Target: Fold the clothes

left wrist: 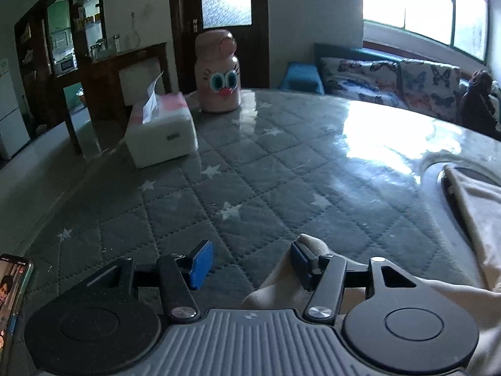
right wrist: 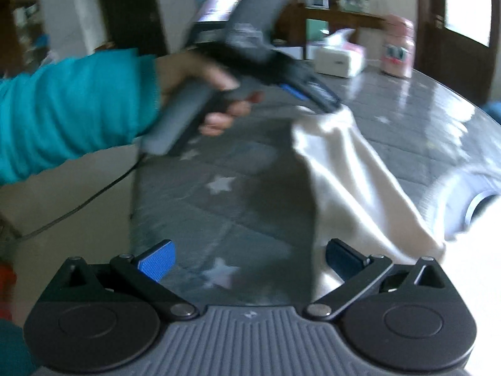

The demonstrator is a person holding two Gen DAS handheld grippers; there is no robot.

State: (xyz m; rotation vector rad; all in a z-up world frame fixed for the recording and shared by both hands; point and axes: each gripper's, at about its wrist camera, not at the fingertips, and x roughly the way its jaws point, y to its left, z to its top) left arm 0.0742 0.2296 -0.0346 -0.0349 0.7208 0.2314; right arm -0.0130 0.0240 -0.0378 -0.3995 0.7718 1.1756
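The tabletop [left wrist: 256,169] is covered in a grey quilted cloth stitched in diamonds and scattered with pale stars, under a glossy clear sheet that throws back the window glare. On it lies the garment [left wrist: 476,219], a cream, soft-looking knit with a dark-edged neckline showing toward its far end; it drapes in loose folds along the near right part of the tabletop. In the left wrist view the left tongs [left wrist: 249,261] stand spread apart, blue ribbed pads on black linkage arms, and a corner of the garment bunches up against the right-hand pad [left wrist: 299,258] without being pinched. The right wrist view is blurred, but it shows the right tongs [right wrist: 250,261] also spread wide over the tabletop, one finger above bare quilt and the other above the cream cloth. That view also shows the person's left hand [right wrist: 200,81], in a teal sleeve, gripping the other grey tool, whose tip sits at a raised peak of the garment. Toward the far left of the tabletop sit a white tissue box [left wrist: 161,128] with a pink pack and a tissue sticking up, and beside it a rounded pink bottle [left wrist: 217,73] with cartoon eyes. A phone [left wrist: 12,300] with a lit screen stands at the near left edge.
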